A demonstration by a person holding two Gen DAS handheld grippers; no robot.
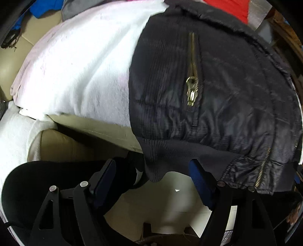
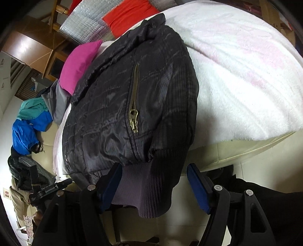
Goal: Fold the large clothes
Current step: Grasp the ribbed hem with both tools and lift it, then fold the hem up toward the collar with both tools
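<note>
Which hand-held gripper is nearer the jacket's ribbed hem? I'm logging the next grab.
Right. The right hand-held gripper is open with the ribbed hem between its fingers; the left hand-held gripper is open just below the hem's corner.

A lived-in home room: a white fleece blanket [image 2: 246, 79] over a beige sofa [image 1: 75, 143], loose clothes piled [image 2: 32, 121] left, wooden furniture [image 2: 28, 47] far left.

Before me, a white fleece blanket [image 2: 246, 85] covers a beige sofa [image 1: 79, 145]. At its far end I see a pink cushion [image 2: 79, 64] beside a red cushion [image 2: 128, 17], with silver foil sheeting [image 2: 83, 22] behind. A blue and teal garment [image 2: 28, 128] lies heaped near grey cloth [image 2: 58, 102]. Pale floor tiles [image 1: 170, 193] lie below.
</note>
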